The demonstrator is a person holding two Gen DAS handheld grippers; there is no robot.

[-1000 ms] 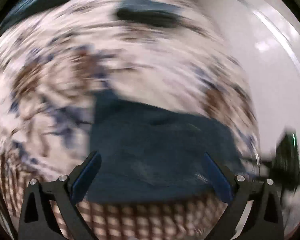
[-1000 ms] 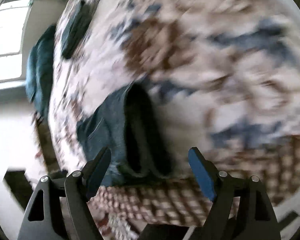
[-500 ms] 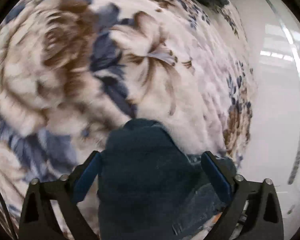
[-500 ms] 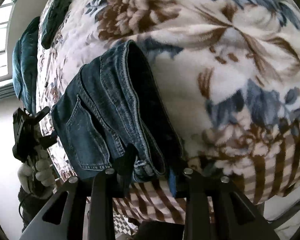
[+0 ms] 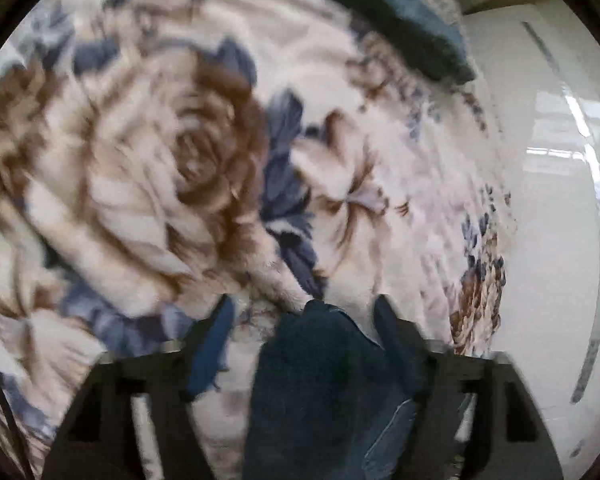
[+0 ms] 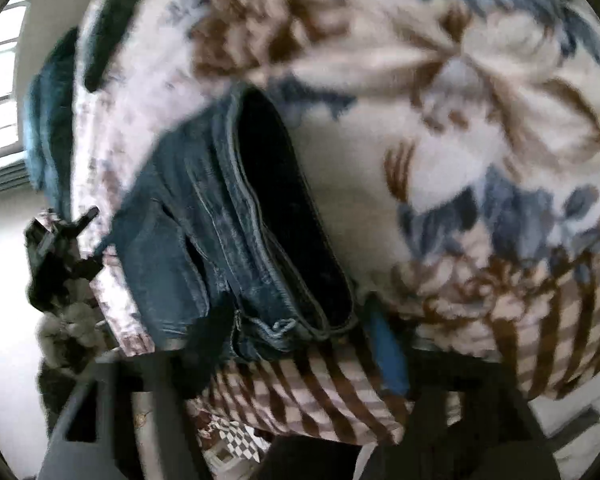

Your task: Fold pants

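- The left gripper (image 5: 304, 344) has its jaws closing, with a dark fold of the pants (image 5: 320, 392) between them; the blur hides whether the pads press yet, probably not.
- The right gripper (image 6: 300, 356) has its jaws opening; the waistband corner of the pants (image 6: 236, 232) lies between them, let go.
- The pants lie folded into a narrow bundle on the blanket (image 6: 440, 120), their long axis running up and away from the right gripper towards the left hand (image 6: 60, 264) at the far end.
- Each gripper is at its own end; the right one sits nearer the open waistband.
- The blanket is plush and floral, with a checked border at the near edge.
- Beyond it are a pale glossy floor (image 5: 548, 240) and a window (image 6: 0, 100).
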